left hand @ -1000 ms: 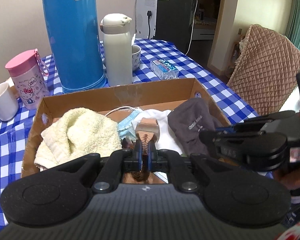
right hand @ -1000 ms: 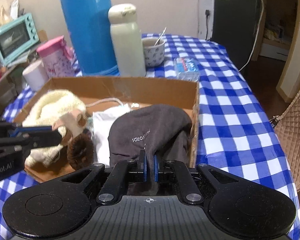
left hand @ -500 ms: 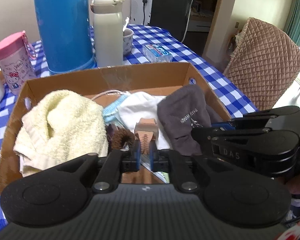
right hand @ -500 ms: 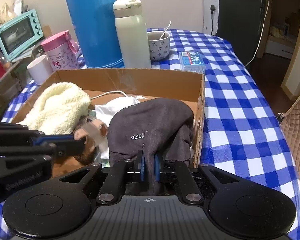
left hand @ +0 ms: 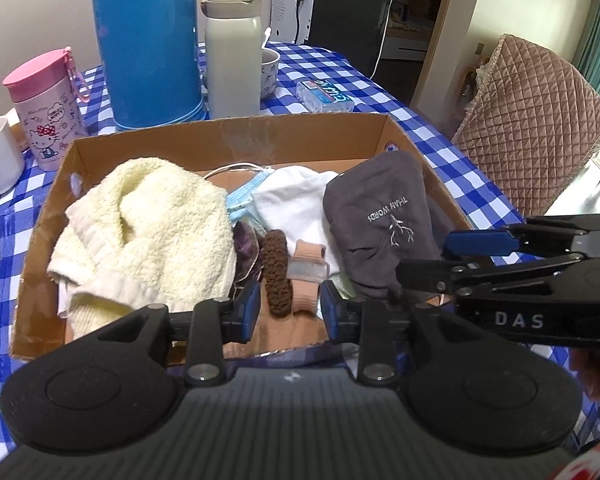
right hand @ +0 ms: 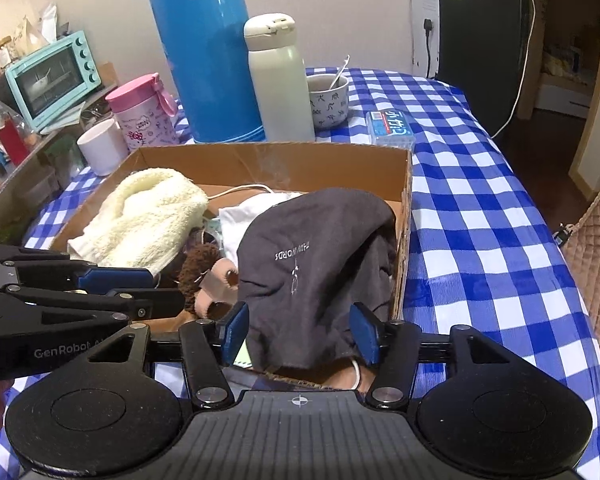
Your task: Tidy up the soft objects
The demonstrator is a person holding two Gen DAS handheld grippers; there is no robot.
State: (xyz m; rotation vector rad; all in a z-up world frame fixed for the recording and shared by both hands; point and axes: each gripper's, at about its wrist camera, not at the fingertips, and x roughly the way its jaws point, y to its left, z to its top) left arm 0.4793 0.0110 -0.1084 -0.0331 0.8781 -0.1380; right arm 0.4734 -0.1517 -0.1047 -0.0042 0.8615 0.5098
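Now both grippers stand over the near edge of the cardboard box [left hand: 236, 140], and both sets of jaws have just been opening. A second ago each was clamped tight; the left gripper [left hand: 288, 308] pinched the brown scrunchie [left hand: 275, 276] and the peach roll [left hand: 306, 270], the right gripper [right hand: 300, 332] pinched the grey garment [right hand: 316, 264].

Left jaws: partly spread, pads clear of both small pieces, which lie loose between them on the box floor. Right jaws: spread wider, the grey garment's hem hanging between the pads without being pressed. Judgement: both items are released into the box, so this placement looks finished and the hands are free for the next soft thing.

Also in the box: cream towel [left hand: 140, 232], white cloth [left hand: 296, 204], a blue face mask [left hand: 242, 196].

Writing:
- grey garment: "THAN WORDS", seen upside down
- blue thermos [right hand: 204, 52]: "SHIMIZ…", partly cut off
- right gripper's side in the left view: "DAS"
- left gripper's side in the right view: "GenRobot"
- pink bottle [left hand: 46, 108]: cartoon cat print, text too small to read
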